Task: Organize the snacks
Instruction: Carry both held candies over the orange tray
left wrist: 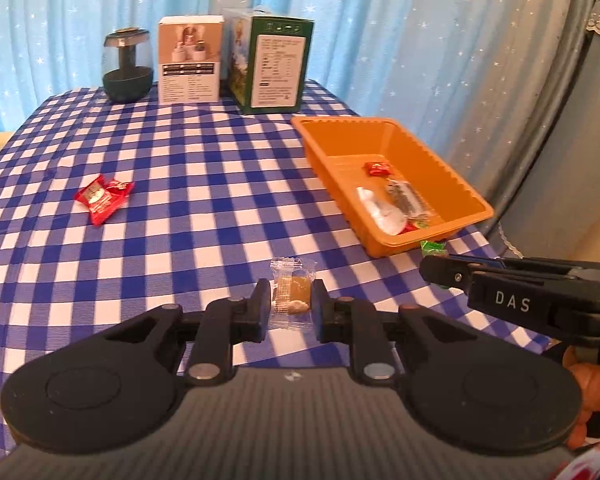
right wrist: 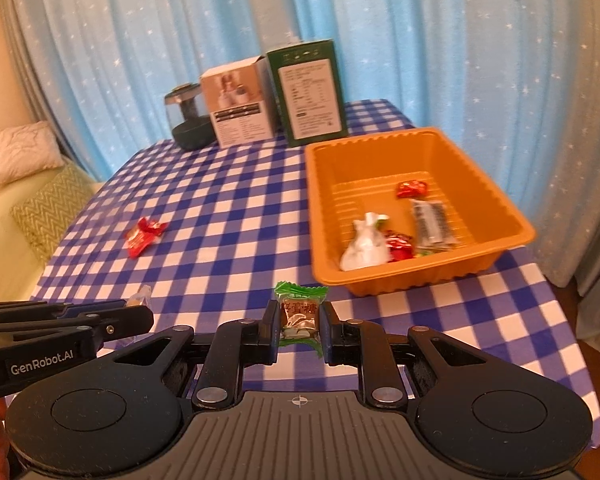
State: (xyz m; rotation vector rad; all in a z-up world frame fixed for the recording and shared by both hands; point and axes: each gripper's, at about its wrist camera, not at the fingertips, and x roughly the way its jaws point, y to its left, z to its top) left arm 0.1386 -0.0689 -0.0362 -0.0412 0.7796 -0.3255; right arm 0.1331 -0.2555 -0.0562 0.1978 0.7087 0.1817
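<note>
My left gripper is shut on a clear-wrapped brown candy just above the checked cloth. My right gripper is shut on a green-wrapped candy, in front of the orange tray. The right gripper also shows in the left wrist view, with the green candy at its tip, beside the tray's near corner. The left gripper shows in the right wrist view. The tray holds red candies, a white packet and a dark bar. A red candy lies loose on the cloth at the left.
A white box, a green box and a dark glass jar stand at the table's far edge before a blue curtain. A bed with a pillow lies off the table's left side.
</note>
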